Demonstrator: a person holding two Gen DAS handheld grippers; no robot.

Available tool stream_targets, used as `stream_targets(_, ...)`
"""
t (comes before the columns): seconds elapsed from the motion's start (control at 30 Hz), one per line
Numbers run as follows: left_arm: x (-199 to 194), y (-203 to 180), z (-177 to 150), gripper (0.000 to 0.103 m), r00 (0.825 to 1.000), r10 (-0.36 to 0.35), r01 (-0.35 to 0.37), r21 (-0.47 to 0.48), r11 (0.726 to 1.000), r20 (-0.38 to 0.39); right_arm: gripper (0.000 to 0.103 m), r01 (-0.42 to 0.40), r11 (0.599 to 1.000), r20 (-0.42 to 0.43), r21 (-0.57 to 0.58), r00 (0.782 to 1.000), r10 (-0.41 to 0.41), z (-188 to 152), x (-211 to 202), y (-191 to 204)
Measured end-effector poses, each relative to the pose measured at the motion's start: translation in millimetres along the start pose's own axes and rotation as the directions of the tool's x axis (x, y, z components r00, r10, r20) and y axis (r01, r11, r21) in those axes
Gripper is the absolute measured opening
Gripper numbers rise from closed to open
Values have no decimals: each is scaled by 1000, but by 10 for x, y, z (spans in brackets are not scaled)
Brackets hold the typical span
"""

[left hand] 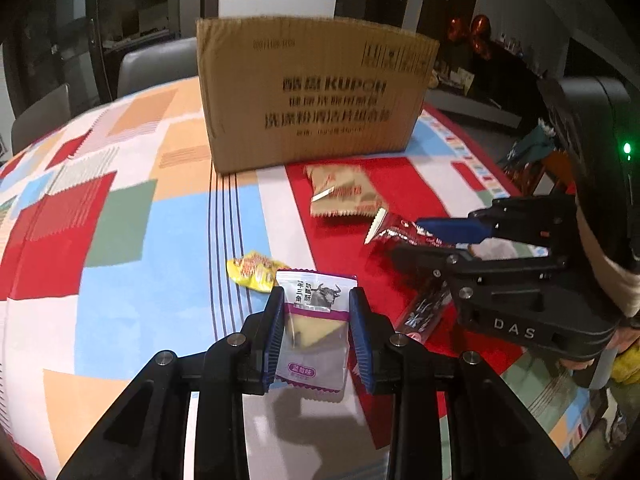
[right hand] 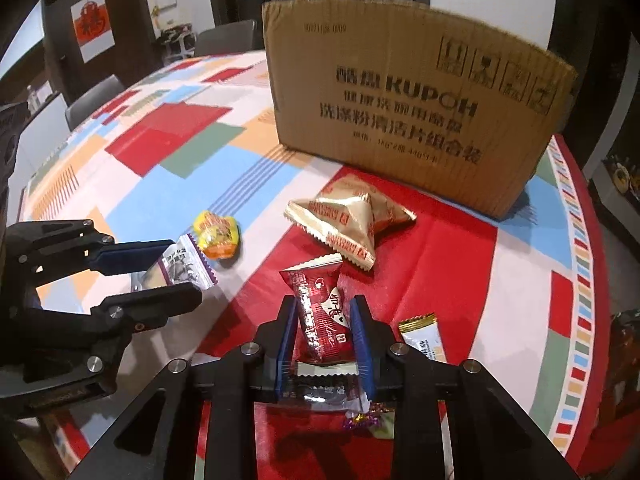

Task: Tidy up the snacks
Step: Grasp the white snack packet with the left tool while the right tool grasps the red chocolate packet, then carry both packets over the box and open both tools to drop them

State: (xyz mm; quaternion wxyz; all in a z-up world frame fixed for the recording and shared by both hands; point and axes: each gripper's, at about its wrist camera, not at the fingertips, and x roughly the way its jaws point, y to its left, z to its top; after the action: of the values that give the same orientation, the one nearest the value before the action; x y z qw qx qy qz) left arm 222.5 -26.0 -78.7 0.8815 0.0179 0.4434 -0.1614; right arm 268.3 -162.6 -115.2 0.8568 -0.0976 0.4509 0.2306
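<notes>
1. The left gripper (left hand: 316,334) holds a purple pack (left hand: 314,330). Its two pads squeeze the sides of the pack, and a yellow wedge shows through the clear part.
2. The right gripper (right hand: 322,332) holds a red pack (right hand: 320,316). It pinches the pack in the middle, and the pack stands up tall between the pads.
3. The box (right hand: 416,100) stands on the cloth (right hand: 160,152), straight ahead of both grippers and well apart from them. I think the snacks go in there.
4. The right gripper looks a bit nearer to the box. The left one sits more to the side, so it has farther to go.
5. Both packs must go up and over the near wall of the box. The top of the box cannot be seen from here.
6. A gold pack (right hand: 348,220) lies between the right gripper and the box. A yellow candy (right hand: 216,236) lies near the left gripper. Both wait on the cloth.
</notes>
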Motion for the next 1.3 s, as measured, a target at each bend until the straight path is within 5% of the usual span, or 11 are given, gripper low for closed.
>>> stream_targets(0.47, -576, -126, 364, 32, 985, -12, 12, 2, 1000, 174, 28, -15, 999, 181, 49, 983, 6, 210, -680, 0)
stream_targets(1.3, -936, -63, 1381, 32, 917, 31, -44, 24, 999, 398, 28, 52, 995, 402, 91, 912, -84, 947, -1326, -237)
